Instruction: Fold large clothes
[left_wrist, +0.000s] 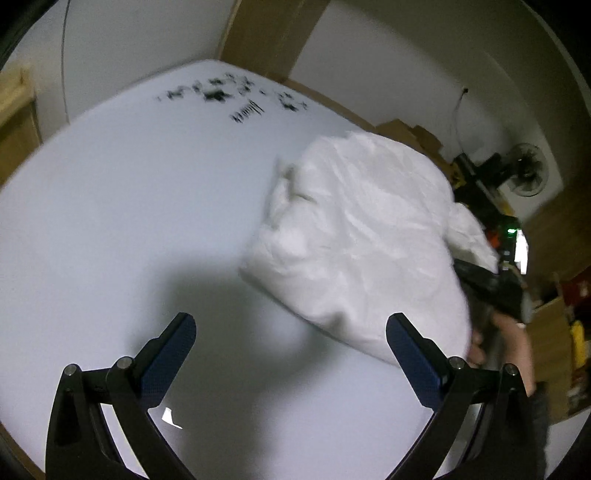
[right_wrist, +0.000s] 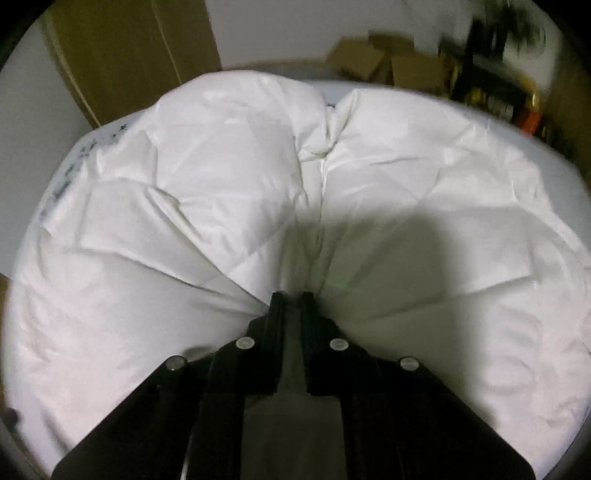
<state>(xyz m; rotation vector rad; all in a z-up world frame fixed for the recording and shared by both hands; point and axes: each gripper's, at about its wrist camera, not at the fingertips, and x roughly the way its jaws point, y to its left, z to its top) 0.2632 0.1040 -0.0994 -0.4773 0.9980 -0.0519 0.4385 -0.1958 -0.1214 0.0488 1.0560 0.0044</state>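
A bulky white padded garment (left_wrist: 362, 236) lies bunched on the right part of the white table (left_wrist: 129, 206) in the left wrist view. My left gripper (left_wrist: 291, 332) hangs over bare table just left of it, jaws wide apart and holding nothing. In the right wrist view the same white padded garment (right_wrist: 229, 192) fills the frame, with folds running into the tips of my right gripper (right_wrist: 291, 295). Its two black fingers are closed together on a pinch of that fabric. My right hand and its gripper (left_wrist: 491, 280) show at the garment's right edge in the left wrist view.
Black scribbled marks (left_wrist: 229, 96) sit at the table's far end. Cardboard boxes (right_wrist: 384, 62) and a tall brown board (left_wrist: 269, 33) stand behind the table by the wall. A fan (left_wrist: 524, 170) and dark equipment occupy the right side.
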